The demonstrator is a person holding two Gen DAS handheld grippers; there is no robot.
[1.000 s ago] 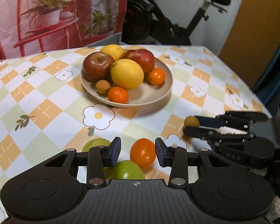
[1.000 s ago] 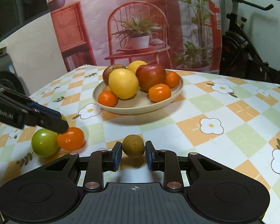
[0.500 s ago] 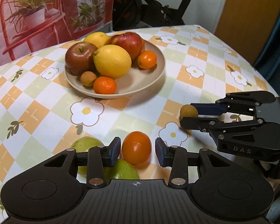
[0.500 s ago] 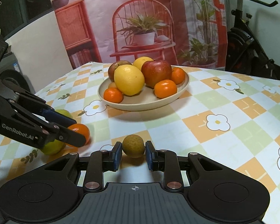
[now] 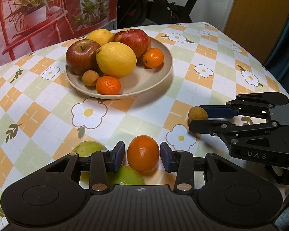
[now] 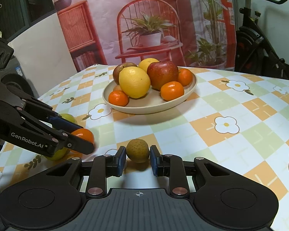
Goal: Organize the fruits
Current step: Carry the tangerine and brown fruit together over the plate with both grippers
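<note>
A beige plate holds two red apples, two lemons, small oranges and a small brown fruit. My left gripper has its pads around an orange with small gaps on both sides, and the orange appears lifted above two green fruits. My right gripper is shut on a small brown-yellow round fruit, held just above the tablecloth. Each gripper shows in the other's view: the right, the left.
The table has a checked flower tablecloth; its right edge drops off near a blue curtain. An exercise bike and a printed backdrop stand behind the table.
The left gripper's view has moved closer to the plate, with the orange staying between its fingers. The right gripper has kept the brown fruit and risen slightly.
</note>
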